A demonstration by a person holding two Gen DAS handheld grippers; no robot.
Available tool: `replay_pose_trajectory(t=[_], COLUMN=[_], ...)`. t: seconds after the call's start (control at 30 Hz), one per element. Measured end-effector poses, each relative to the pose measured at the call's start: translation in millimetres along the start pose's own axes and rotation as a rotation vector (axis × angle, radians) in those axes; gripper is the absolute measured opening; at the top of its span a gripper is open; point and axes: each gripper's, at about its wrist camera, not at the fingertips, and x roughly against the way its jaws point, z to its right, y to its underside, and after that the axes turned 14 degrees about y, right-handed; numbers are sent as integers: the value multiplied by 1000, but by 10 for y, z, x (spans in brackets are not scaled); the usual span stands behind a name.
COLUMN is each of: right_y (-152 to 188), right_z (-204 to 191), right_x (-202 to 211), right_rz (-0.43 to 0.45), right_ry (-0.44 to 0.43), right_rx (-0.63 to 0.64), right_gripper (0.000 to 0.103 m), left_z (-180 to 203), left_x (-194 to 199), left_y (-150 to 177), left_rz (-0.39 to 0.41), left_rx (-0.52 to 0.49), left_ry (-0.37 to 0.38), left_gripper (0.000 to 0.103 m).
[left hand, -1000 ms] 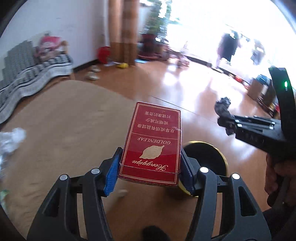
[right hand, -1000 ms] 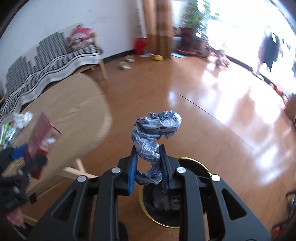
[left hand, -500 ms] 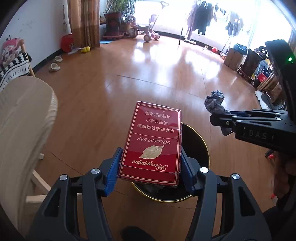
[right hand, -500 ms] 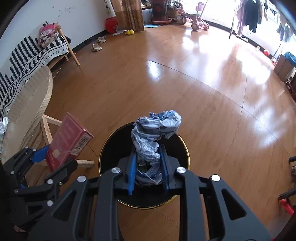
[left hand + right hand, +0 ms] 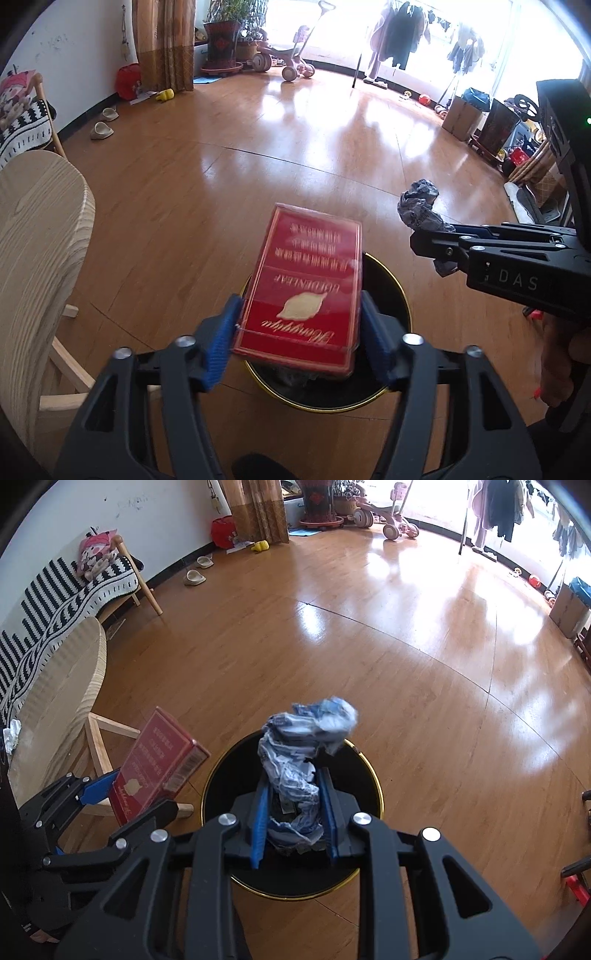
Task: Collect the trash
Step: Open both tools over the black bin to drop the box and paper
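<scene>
While both hang over the black gold-rimmed bin (image 5: 369,779):
left gripper (image 5: 301,347): pinching a red cigarette carton (image 5: 306,291), gold leaf;
right gripper (image 5: 293,819): clamping crumpled blue-white wrapper (image 5: 303,753)

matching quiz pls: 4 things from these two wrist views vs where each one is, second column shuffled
Things:
1. red carton
2. crumpled wrapper
3. trash bin
4. slippers

Places:
A. on the floor under both grippers
B. between the left gripper fingers
C. by the far wall
D. between the right gripper fingers

Pairs: 1-B, 2-D, 3-A, 4-C
</scene>
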Motion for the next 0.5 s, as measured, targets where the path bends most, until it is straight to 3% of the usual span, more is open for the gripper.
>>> replay_pose_trajectory(t=[0.1, 0.3, 0.5], right_y=[-13, -41, -84], right_z=[47, -6, -262], right_x=[21, 73, 197], right_rz=[10, 27, 66], right_ry=[-6, 0, 0], right_rx=[-16, -12, 11], right_gripper=[43, 54, 67], left_z=[-19, -48, -198], left_x=[45, 182, 639], left_y=[5, 5, 9], left_rz=[8, 24, 86], left_rx=[4, 15, 37], left_ry=[-7, -18, -57], left_gripper=[74, 75, 88])
